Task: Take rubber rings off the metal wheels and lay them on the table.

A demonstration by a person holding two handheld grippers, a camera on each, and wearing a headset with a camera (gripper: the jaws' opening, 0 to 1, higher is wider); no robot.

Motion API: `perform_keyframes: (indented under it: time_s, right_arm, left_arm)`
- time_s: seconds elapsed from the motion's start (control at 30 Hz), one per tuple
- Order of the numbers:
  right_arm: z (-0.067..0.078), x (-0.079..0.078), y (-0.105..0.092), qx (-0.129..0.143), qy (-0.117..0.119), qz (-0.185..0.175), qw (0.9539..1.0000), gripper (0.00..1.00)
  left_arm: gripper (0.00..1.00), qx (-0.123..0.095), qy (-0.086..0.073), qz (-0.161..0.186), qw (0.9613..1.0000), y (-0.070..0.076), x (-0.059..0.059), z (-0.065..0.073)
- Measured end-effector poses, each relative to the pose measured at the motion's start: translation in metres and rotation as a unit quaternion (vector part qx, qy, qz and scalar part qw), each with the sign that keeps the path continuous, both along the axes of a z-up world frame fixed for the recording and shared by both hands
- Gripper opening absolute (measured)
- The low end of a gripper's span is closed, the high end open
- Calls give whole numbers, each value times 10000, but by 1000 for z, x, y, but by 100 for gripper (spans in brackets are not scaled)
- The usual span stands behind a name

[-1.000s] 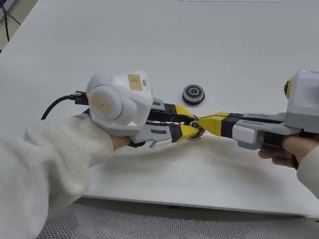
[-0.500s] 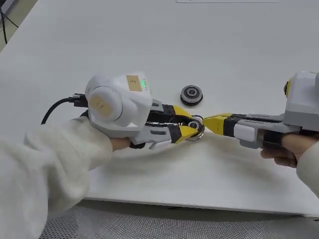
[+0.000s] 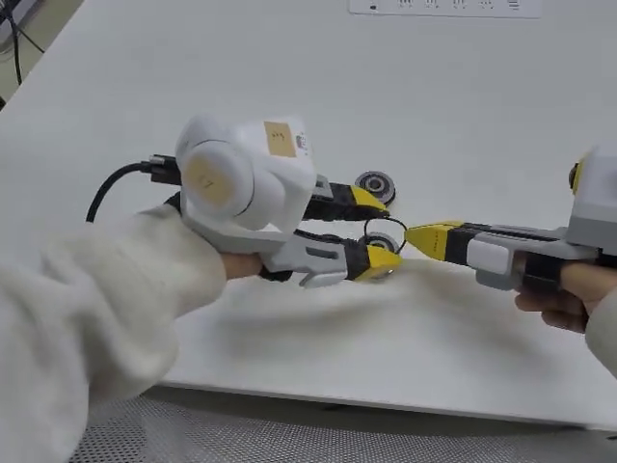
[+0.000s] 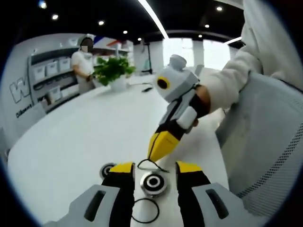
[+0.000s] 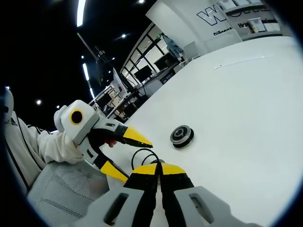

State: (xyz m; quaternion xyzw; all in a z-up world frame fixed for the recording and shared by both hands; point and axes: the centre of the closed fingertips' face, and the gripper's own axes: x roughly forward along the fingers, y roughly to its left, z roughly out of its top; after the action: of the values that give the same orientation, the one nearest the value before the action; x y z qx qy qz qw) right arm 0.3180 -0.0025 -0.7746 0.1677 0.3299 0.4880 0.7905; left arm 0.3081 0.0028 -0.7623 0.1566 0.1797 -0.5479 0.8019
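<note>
A small metal wheel (image 3: 381, 241) lies on the white table between the wide-apart jaws of my left gripper (image 3: 378, 230), which is open. The left gripper view has the same wheel (image 4: 154, 183) between the yellow tips, not clamped. My right gripper (image 3: 413, 234) comes in from the right, shut on a thin black rubber ring (image 4: 151, 165) that hangs as a loop (image 5: 144, 155) from its tip just above the wheel. A second wheel (image 3: 374, 183) with its dark ring on lies just beyond the left gripper's far jaw. Another loose ring (image 4: 144, 210) lies flat on the table under the left gripper.
The white table (image 3: 463, 106) stretches far ahead and to both sides; its front edge (image 3: 386, 397) runs close below the grippers. A black cable (image 3: 111, 198) trails from the left gripper. A person (image 4: 83, 61) stands by shelves far off.
The left gripper's jaws have opened off the wheel, which now sits loose between them. The right gripper has drawn back slightly to the right with the ring in its tips.
</note>
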Motion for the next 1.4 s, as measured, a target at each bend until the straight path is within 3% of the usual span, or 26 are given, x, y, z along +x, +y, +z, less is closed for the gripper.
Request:
perform_keyframes:
  time_s: [0.17,0.33,0.57,0.7,1.0,1.27,1.4]
  right_arm:
    - [9,4,-9,37,-78,-154,9998,0]
    - [20,6,-19,67,-162,-308,9994,0]
    - [35,6,-28,42,-343,-413,9986,0]
    - [45,6,-31,54,-444,-452,9980,0]
    - [69,6,-34,52,-734,-492,9961,0]
    - [86,3,-32,78,-965,-508,9940,0]
    - [93,1,-30,68,-1049,-483,9933,0]
  left_arm:
    - [47,227,-319,-217,9990,2,-6,22]
    - [69,148,-328,-77,9993,10,-6,47]
    - [75,-46,-514,42,9987,24,-13,82]
    - [80,25,-613,106,9981,38,-20,94]
    - [87,220,-757,368,9962,78,-27,105]
    - [97,280,-630,783,9945,112,-44,103]
    - [97,280,-566,967,9933,129,-48,103]
